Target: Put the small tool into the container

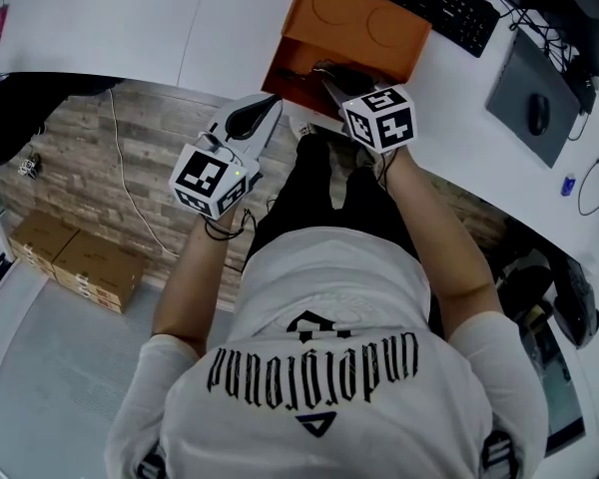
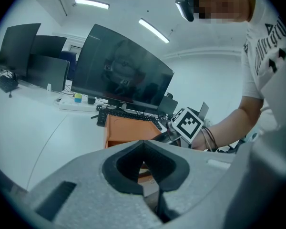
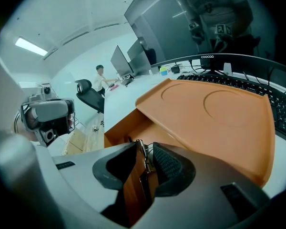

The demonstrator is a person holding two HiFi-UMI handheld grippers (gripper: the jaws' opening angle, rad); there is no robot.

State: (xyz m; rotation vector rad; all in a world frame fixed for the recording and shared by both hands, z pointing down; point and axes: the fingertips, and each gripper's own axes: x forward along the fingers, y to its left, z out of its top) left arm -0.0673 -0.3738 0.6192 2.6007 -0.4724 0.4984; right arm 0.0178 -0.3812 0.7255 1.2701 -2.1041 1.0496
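As seen along right gripper (image 3: 145, 149), finds jaws spread, with tool (image 3: 142, 151) standing between them, close against one pad, not pinched. Places both over open lower compartment of orange container (image 3: 214, 111) on desk (image 1: 210, 28), just before keyboard (image 1: 429, 3). Records left gripper (image 2: 143, 145) apart from container, jaws pressed together, empty.

Orange container (image 1: 364, 23), white desk (image 1: 130, 18)

a black keyboard (image 1: 429, 3) lies at the far edge of the white desk (image 1: 180, 28), and to its right a dark mouse (image 1: 538, 115) sits on a grey pad (image 1: 519, 78). cardboard boxes (image 1: 95, 265) stand at near left by the wood-pattern floor (image 1: 80, 143), where a white cable (image 1: 120, 168) trails.
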